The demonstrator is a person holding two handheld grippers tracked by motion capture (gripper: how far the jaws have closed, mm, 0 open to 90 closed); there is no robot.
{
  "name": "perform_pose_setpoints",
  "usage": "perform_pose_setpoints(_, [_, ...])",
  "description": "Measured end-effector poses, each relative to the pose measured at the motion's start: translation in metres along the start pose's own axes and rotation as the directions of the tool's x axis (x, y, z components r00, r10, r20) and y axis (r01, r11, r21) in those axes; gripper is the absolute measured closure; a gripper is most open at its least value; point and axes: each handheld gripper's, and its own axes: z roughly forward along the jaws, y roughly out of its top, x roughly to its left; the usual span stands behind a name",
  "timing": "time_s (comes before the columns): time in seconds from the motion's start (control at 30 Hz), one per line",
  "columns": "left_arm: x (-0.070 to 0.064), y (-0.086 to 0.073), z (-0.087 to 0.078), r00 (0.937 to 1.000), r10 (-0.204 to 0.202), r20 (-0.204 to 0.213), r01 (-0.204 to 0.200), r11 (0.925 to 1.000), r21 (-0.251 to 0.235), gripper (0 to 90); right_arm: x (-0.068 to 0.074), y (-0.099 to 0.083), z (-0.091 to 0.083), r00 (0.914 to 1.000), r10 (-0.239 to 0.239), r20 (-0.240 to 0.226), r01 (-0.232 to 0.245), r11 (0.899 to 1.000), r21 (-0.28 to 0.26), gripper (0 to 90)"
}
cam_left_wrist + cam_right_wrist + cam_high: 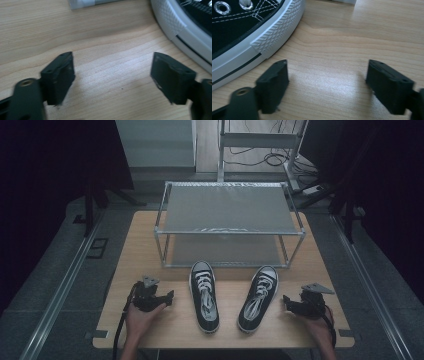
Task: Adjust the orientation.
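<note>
Judging from the high view, the two sneakers, the left shoe (204, 296) and the right shoe (257, 298), lie side by side on the tabletop (125, 270) before an empty metal rack (230, 210); each looks light, with soft canvas uppers and stiff rubber soles, so the heel collar or sidewall seems the best hold. The left gripper (167, 298) and right gripper (287, 302) flank them.

Left gripper view: fingers (60, 77) stand apart over bare wood, white rubber sole at upper right.

Right gripper view: fingers (274, 85) stand apart, empty, beside a black canvas upper, white stitching and textured toe bumper.
</note>
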Motion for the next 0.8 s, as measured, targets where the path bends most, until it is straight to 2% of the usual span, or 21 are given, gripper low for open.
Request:
perform_pose_setpoints(0.03, [0.000, 0.001, -0.003, 0.9993, -0.017, 0.033, 0.017, 0.9998, -0.008, 24.3, 0.000, 0.000, -0.002, 1.0000, -0.001, -0.008, 0.001, 1.000, -0.006, 28.7])
perform_pose_setpoints(0.07, [0.000, 0.001, -0.003, 0.9993, -0.017, 0.033, 0.017, 0.9998, -0.008, 24.2, 0.000, 0.000, -0.004, 0.9998, 0.000, -0.018, 0.000, 1.000, -0.011, 31.3])
perform_pose_setpoints(0.1, [-0.002, 0.001, -0.008, 0.9971, -0.021, 0.074, 0.023, 0.9995, -0.020, 23.8, 0.000, 0.000, -0.007, 0.9995, 0.001, -0.032, -0.002, 1.000, -0.021, 37.4])
perform_pose_setpoints(0.17, [-0.004, 0.001, -0.013, 0.9962, -0.016, 0.085, 0.018, 0.9996, -0.022, 24.0, 0.003, 0.003, -0.017, 0.9964, -0.017, -0.084, 0.013, 0.999, -0.053, 46.0])
perform_pose_setpoints(0.3, [-0.011, 0.003, -0.021, 0.9924, -0.001, 0.123, 0.004, 0.9997, -0.024, 24.0, 0.015, 0.013, -0.041, 0.9871, -0.060, -0.148, 0.044, 0.993, -0.113, 67.4])
perform_pose_setpoints(0.37, [-0.015, 0.003, -0.026, 0.9913, 0.014, 0.131, -0.011, 0.9996, -0.027, 24.0, 0.025, 0.020, -0.054, 0.9772, -0.091, -0.192, 0.062, 0.987, -0.149, 77.5])
perform_pose_setpoints(0.43, [-0.016, 0.003, -0.028, 0.9906, 0.012, 0.136, -0.008, 0.9995, -0.030, 24.7, 0.038, 0.026, -0.068, 0.9588, -0.133, -0.251, 0.088, 0.979, -0.184, 84.4])
perform_pose_setpoints(0.47, [-0.018, 0.003, -0.032, 0.9858, 0.002, 0.168, 0.003, 0.9995, -0.032, 24.7, 0.046, 0.028, -0.074, 0.9486, -0.155, -0.276, 0.102, 0.975, -0.198, 86.6])
perform_pose_setpoints(0.5, [-0.019, 0.004, -0.034, 0.9851, 0.005, 0.172, 0.001, 0.9995, -0.033, 24.6, 0.054, 0.031, -0.080, 0.9372, -0.176, -0.301, 0.111, 0.970, -0.218, 88.6])
perform_pose_setpoints(0.63, [-0.023, 0.006, -0.037, 0.9848, 0.014, 0.173, -0.007, 0.9991, -0.041, 24.7, 0.083, 0.040, -0.093, 0.8829, -0.233, -0.408, 0.131, 0.956, -0.263, 89.6])
perform_pose_setpoints(0.67, [-0.023, 0.006, -0.037, 0.9848, 0.014, 0.173, -0.007, 0.9991, -0.041, 24.8, 0.083, 0.040, -0.093, 0.8829, -0.233, -0.408, 0.131, 0.956, -0.263, 89.6])
perform_pose_setpoints(0.7, [-0.024, 0.006, -0.037, 0.9845, 0.017, 0.174, -0.009, 0.9991, -0.042, 24.8, 0.098, 0.041, -0.093, 0.8556, -0.264, -0.445, 0.153, 0.951, -0.268, 89.7])
perform_pose_setpoints(0.73, [-0.025, 0.006, -0.038, 0.9838, 0.017, 0.179, -0.010, 0.9990, -0.043, 24.8, 0.106, 0.041, -0.092, 0.8423, -0.277, -0.462, 0.165, 0.949, -0.268, 89.7])
perform_pose_setpoints(0.8, [-0.027, 0.005, -0.036, 0.9815, 0.016, 0.191, -0.010, 0.9995, -0.031, 24.7, 0.120, 0.040, -0.089, 0.8232, -0.299, -0.482, 0.194, 0.947, -0.257, 89.7])
